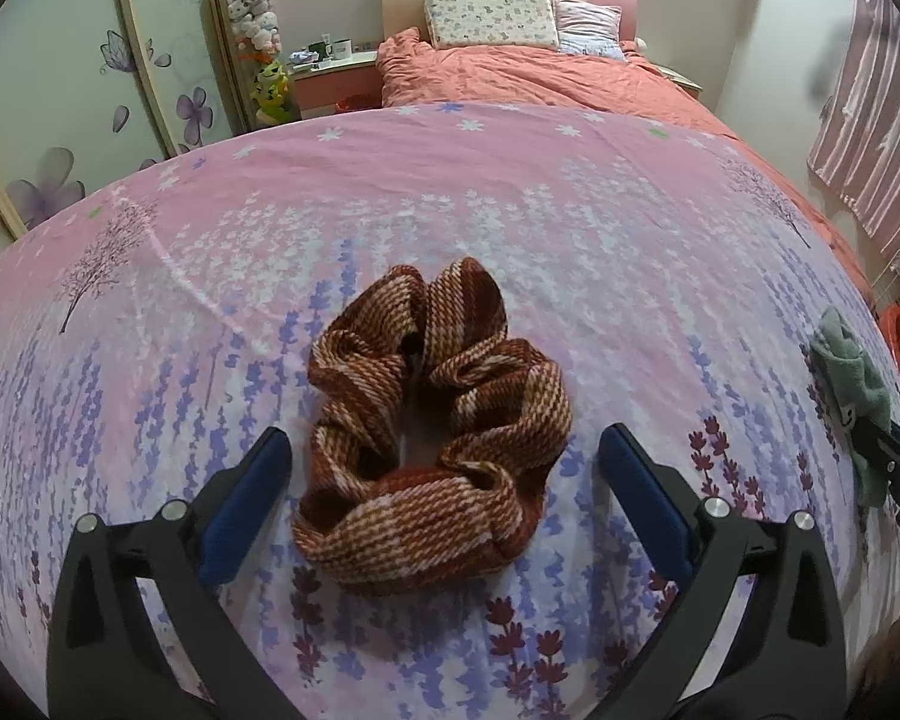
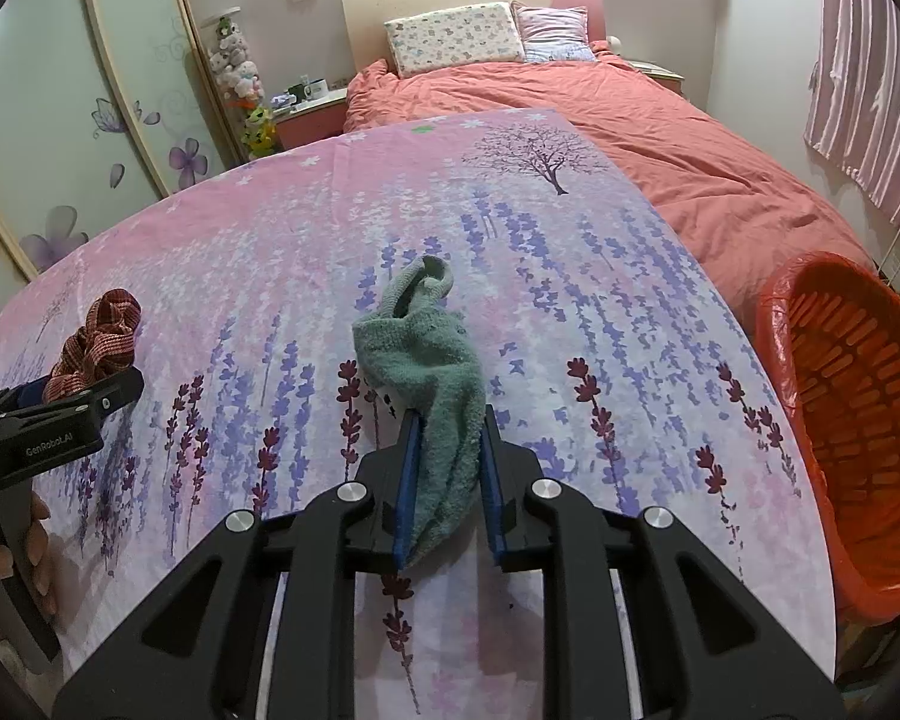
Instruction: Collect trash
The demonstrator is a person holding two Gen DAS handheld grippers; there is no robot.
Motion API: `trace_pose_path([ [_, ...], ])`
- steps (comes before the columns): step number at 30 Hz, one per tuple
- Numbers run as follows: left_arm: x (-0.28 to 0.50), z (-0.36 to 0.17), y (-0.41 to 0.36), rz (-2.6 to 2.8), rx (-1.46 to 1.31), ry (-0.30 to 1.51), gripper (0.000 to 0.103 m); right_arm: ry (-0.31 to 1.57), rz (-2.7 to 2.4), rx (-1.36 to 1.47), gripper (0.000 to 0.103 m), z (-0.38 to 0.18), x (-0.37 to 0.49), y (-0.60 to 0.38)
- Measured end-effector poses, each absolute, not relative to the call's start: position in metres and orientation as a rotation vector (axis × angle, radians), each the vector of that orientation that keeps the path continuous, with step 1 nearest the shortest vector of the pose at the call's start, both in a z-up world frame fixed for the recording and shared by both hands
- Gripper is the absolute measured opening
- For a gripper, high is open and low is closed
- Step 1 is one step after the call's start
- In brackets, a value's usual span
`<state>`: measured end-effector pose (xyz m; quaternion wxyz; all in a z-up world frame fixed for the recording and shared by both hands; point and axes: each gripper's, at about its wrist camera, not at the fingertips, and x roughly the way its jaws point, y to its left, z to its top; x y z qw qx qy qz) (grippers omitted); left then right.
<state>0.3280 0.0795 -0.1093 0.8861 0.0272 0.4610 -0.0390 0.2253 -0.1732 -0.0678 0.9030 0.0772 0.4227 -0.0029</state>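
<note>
Left gripper [image 1: 441, 441] spread wide around rust-and-white woven scrunchie [image 1: 432, 420], pads apart from it. Right gripper [image 2: 448, 414] pinching teal fuzzy sock [image 2: 429, 372], beside orange plastic basket [image 2: 858, 420].

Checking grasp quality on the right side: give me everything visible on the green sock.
The green sock is a fuzzy, terry-like teal fabric, crumpled and limp. Its open cuff points away from the camera, toward the bed's far end, and its near part is pinched between the blue pads of the right gripper, whose jaws are closed on it. The rest lies on the pink lavender-print sheet. In the left wrist view it shows at the far right edge.
</note>
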Motion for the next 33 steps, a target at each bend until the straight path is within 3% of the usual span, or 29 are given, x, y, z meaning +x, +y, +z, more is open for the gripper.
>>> trace_pose_path([
  [6, 0.329, -0.109, 0.079, -0.081, 0.057, 0.959, 0.1, 0.874, 0.003, 0.162, 0.022, -0.068, 0.224, -0.173],
  [8, 0.329, -0.109, 0.079, -0.08, 0.058, 0.959, 0.1, 0.875, 0.032, 0.153, 0.04, -0.068, 0.225, -0.17],
  [10, 0.329, -0.109, 0.079, -0.081, 0.058, 0.959, 0.1, 0.883, 0.04, 0.101, 0.046, -0.067, 0.227, -0.159],
  [21, 0.336, -0.109, 0.08, -0.077, 0.055, 0.961, 0.1, 0.881, 0.011, 0.094, 0.045, -0.066, 0.231, -0.155],
  [24, 0.341, -0.109, 0.08, -0.063, 0.049, 0.956, 0.099, 0.876, 0.003, 0.116, 0.034, -0.066, 0.234, -0.159],
  [25, 0.342, -0.108, 0.08, -0.062, 0.047, 0.952, 0.094, 0.874, 0.002, 0.129, 0.024, -0.065, 0.234, -0.161],
  [26, 0.342, -0.107, 0.08, -0.061, 0.047, 0.942, 0.076, 0.872, 0.005, 0.147, 0.01, -0.066, 0.233, -0.164],
  [28, 0.338, -0.101, 0.078, -0.078, 0.06, 0.917, 0.053, 0.871, 0.017, 0.174, 0.01, -0.066, 0.23, -0.17],
  [30, 0.334, -0.099, 0.076, -0.094, 0.073, 0.914, 0.043, 0.864, 0.012, 0.179, 0.009, -0.065, 0.226, -0.175],
  [33, 0.325, -0.094, 0.073, -0.093, 0.103, 0.888, 0.039, 0.844, 0.01, 0.167, 0.009, -0.061, 0.216, -0.177],
])
